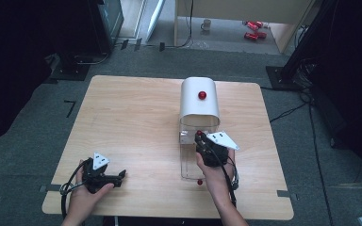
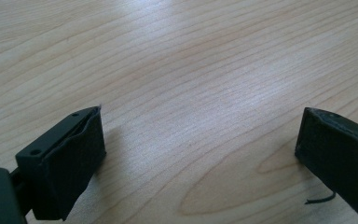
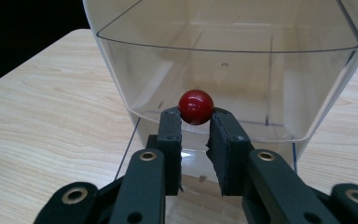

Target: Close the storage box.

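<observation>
Right gripper [image 3: 196, 122] pinches red knob [image 3: 196, 107] on front of clear drawer [image 3: 223, 88], pulled out of white box [image 1: 199, 97] mid-table. Second red knob [image 1: 201, 95] sits on box top. Left gripper [image 2: 200, 154] rests low over table [image 2: 177, 70] near front left, jaws wide apart, holding nothing.

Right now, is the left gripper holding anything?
No, the left gripper has its jaws wide apart over the bare wooden table, with nothing between them.

Bare table [image 2: 191, 70] ahead of left gripper [image 2: 200, 154]: unobstructed. Ahead of right gripper [image 3: 196, 128]: clear drawer [image 3: 223, 70] wall, red knob [image 3: 196, 107] between jaws.
</observation>
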`<move>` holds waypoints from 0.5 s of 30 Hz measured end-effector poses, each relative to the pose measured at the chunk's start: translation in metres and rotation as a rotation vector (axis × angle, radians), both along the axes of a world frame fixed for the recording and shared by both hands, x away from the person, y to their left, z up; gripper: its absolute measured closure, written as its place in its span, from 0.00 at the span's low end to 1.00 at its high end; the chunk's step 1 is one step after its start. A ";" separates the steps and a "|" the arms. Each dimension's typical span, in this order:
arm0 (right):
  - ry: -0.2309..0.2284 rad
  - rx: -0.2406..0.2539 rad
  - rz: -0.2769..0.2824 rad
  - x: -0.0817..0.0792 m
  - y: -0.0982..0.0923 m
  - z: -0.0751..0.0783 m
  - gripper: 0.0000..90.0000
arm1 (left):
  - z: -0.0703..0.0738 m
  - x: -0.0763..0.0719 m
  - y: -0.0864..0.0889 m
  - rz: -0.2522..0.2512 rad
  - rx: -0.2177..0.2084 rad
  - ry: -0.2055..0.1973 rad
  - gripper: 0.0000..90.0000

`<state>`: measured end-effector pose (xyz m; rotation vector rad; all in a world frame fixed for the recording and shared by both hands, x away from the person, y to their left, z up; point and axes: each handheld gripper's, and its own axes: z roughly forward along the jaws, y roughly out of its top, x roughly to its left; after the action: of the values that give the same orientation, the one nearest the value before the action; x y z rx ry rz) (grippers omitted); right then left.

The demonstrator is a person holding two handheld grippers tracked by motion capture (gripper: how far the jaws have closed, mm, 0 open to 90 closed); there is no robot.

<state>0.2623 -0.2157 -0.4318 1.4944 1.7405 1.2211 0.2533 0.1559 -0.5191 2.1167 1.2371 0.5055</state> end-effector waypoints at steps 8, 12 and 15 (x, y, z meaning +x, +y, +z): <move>0.010 0.002 0.012 -0.005 -0.003 -0.001 0.66 | 0.000 0.000 0.000 -0.001 0.000 0.000 0.01; 0.028 0.003 0.016 -0.017 -0.007 -0.006 0.62 | 0.000 0.000 0.000 -0.002 0.002 0.000 0.01; 0.029 0.002 0.030 -0.032 -0.010 -0.007 0.61 | 0.000 0.000 0.000 -0.002 0.002 0.001 0.01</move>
<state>0.2300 -0.2257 -0.4386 1.4991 1.7865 1.2219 0.2533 0.1560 -0.5190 2.1196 1.2351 0.5054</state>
